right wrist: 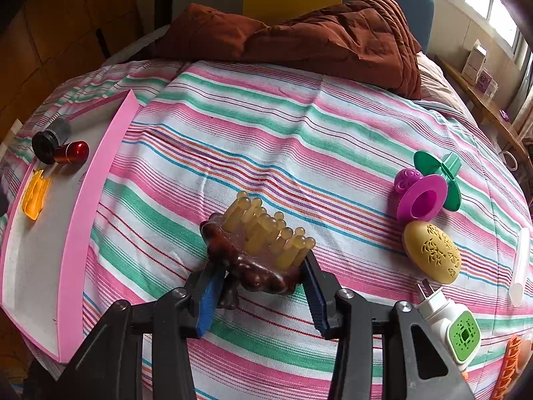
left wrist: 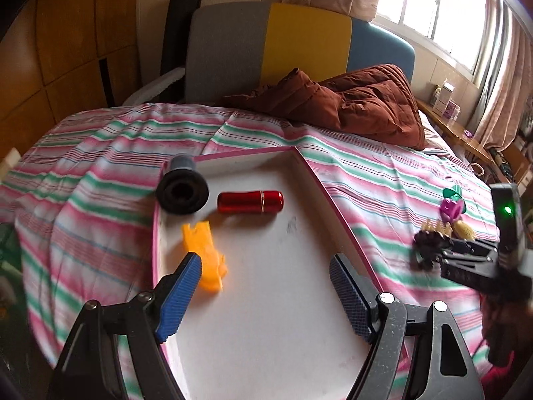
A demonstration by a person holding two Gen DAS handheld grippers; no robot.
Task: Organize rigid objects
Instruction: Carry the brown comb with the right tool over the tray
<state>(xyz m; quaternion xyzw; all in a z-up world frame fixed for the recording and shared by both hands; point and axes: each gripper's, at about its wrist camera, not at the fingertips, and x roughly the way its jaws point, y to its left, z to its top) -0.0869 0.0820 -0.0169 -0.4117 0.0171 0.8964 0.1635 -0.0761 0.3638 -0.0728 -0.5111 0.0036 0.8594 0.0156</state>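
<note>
A bed with a striped sheet (left wrist: 266,133) is carrying a pink-rimmed tray (left wrist: 309,166) that is holding a black cap (left wrist: 181,188), a red tube (left wrist: 250,201) and an orange piece (left wrist: 206,256); the left tool (left wrist: 266,286) is hovering above it, spread apart and empty.

In the right view, the right tool (right wrist: 260,286) is clamping a brown bristled scalp brush (right wrist: 256,250) on the sheet, probably bound for the tray (right wrist: 100,180).

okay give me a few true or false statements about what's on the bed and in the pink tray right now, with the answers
1. The red cylinder lies inside the pink tray. True.
2. The right gripper is empty. False: it is closed on the brown scalp brush.
3. The left gripper holds the orange piece. False: its jaws stand open over the tray, gripping nothing.
4. The yellow egg-shaped object lies on the striped sheet, outside the tray. True.
</note>
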